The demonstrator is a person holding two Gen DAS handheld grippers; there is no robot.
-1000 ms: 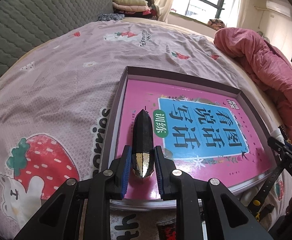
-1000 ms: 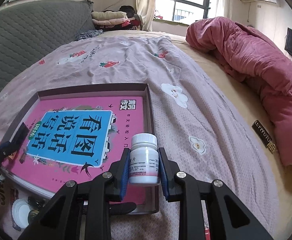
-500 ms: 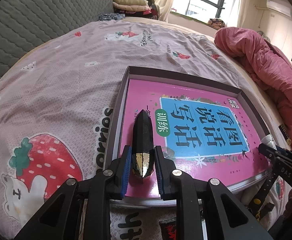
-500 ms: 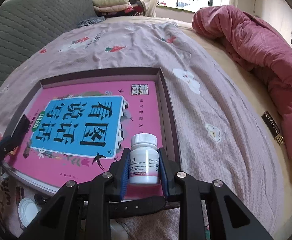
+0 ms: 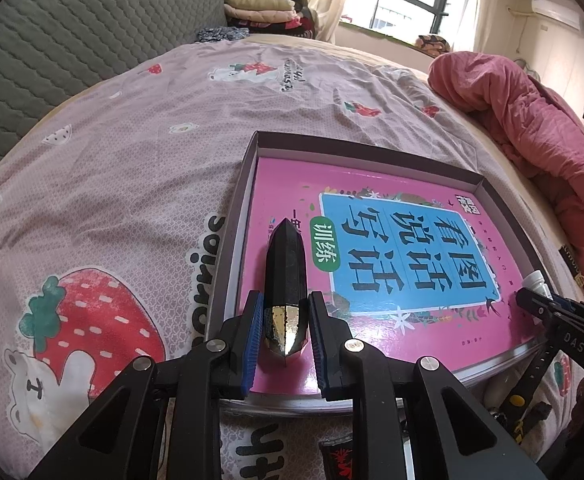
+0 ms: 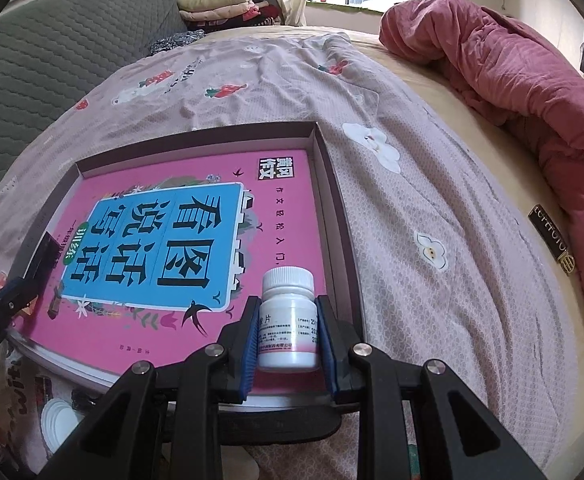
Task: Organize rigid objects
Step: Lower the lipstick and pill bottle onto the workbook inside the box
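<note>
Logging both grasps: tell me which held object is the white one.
The capped pill bottle in the right gripper; the left gripper holds a black faceted crystal.

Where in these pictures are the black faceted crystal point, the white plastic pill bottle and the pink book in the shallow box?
black faceted crystal point [image 5: 285,264]: left wrist view, dark upper body.
white plastic pill bottle [image 6: 288,332]: right wrist view, label.
pink book [image 6: 179,236]: right wrist view, blue title panel.
</note>
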